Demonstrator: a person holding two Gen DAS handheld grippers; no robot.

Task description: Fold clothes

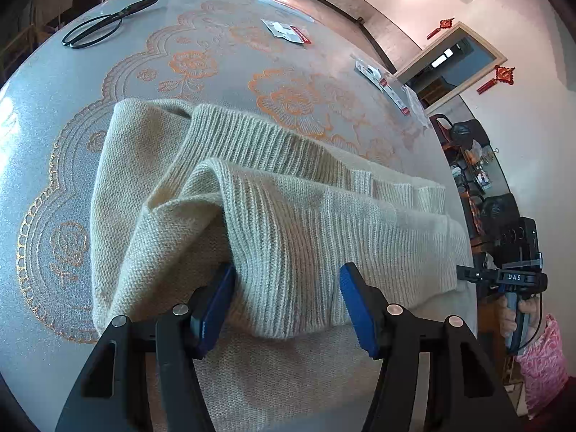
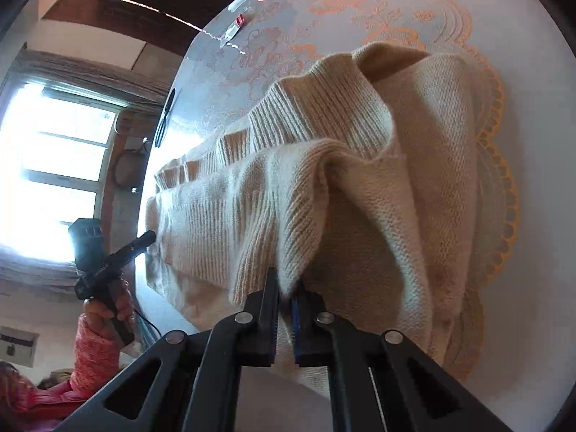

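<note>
A cream knitted sweater [image 1: 252,194] lies partly folded on the round table, with its ribbed hem doubled over. My left gripper [image 1: 288,302] is open, its blue pads on either side of the ribbed hem edge, which bulges between them. My right gripper [image 2: 286,302] is shut on the sweater [image 2: 360,187], pinching the ribbed edge and lifting it off the table. The right gripper also shows in the left wrist view [image 1: 468,275] at the sweater's far right end. The left gripper shows in the right wrist view [image 2: 147,237] at the sweater's left end.
The table [image 1: 54,115] has a grey cloth with orange flower patterns. Black scissors [image 1: 108,23] lie at the far left. Paper tags [image 1: 288,32] and a packet [image 1: 385,86] lie near the far edge. Furniture and bags stand beyond the right edge.
</note>
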